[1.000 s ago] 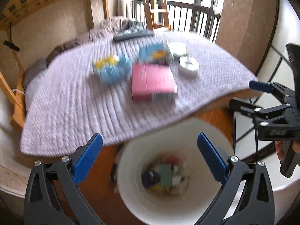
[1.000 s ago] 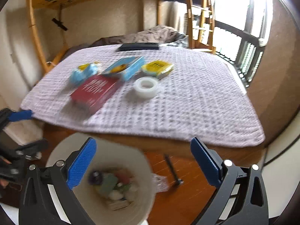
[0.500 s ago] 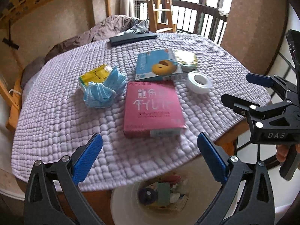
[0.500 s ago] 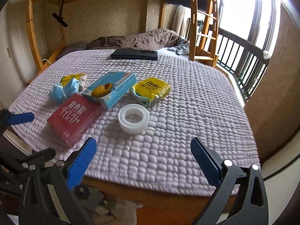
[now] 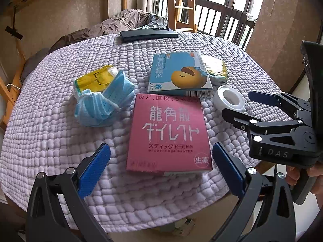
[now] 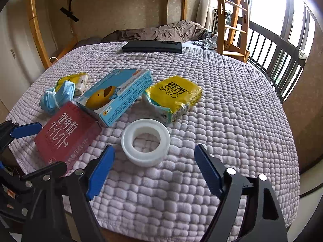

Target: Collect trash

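Note:
On the lilac quilt lie a pink box (image 5: 168, 135) (image 6: 66, 135), a blue box with a yellow cartoon face (image 5: 178, 75) (image 6: 117, 94), a crumpled blue face mask (image 5: 103, 102) (image 6: 55, 96), a yellow tissue pack (image 5: 94, 79) (image 6: 77, 79), a second yellow pack (image 6: 173, 96) (image 5: 215, 70) and a white tape roll (image 6: 145, 141) (image 5: 230, 100). My left gripper (image 5: 160, 160) is open, just short of the pink box. My right gripper (image 6: 154, 164) is open, just short of the tape roll; it also shows in the left wrist view (image 5: 260, 104).
A black flat case (image 6: 152, 46) lies at the quilt's far side. A brown blanket (image 6: 161, 31) is bunched behind it. A wooden ladder (image 6: 232, 20) and a dark railing (image 6: 278, 58) stand at the right. The bin's contents (image 5: 185, 224) peek from under the quilt's near edge.
Both grippers have risen from over the white bin and moved forward over the quilt. The bin has dropped almost out of view. Both stay open.

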`<state>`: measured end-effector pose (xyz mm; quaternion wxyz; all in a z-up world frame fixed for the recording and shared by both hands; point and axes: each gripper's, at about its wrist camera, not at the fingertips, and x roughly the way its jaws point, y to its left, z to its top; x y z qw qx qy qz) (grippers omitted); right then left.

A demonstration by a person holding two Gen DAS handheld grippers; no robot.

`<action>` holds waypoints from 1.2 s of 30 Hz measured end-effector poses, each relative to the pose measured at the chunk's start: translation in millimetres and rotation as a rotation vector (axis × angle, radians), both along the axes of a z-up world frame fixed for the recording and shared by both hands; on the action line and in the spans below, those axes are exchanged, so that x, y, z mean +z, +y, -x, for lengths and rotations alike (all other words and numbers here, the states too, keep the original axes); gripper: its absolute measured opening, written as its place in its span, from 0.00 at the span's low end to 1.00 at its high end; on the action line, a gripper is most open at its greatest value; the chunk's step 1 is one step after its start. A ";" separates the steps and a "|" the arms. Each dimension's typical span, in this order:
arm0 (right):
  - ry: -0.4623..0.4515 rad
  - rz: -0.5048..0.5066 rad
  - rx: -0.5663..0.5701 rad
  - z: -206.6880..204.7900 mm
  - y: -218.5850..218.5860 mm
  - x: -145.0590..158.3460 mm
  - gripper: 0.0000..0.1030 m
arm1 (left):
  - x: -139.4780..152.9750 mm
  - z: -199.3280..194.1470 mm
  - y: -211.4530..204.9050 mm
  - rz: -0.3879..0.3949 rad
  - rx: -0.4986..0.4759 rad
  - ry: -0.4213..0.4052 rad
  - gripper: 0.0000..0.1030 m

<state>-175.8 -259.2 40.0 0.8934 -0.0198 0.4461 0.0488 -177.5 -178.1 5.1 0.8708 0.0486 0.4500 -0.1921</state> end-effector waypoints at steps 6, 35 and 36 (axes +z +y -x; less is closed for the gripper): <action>0.002 0.000 0.014 -8.9 0.9 -3.8 0.66 | -1.2 -2.2 -5.8 -0.020 -0.017 -0.013 0.90; 0.003 -0.110 0.049 17.4 -2.7 9.4 0.48 | 4.3 5.0 -0.2 -0.007 -0.010 -0.008 0.77; 0.006 -0.116 0.046 19.1 -3.4 9.6 0.48 | 4.7 5.5 0.5 -0.006 -0.010 -0.008 0.77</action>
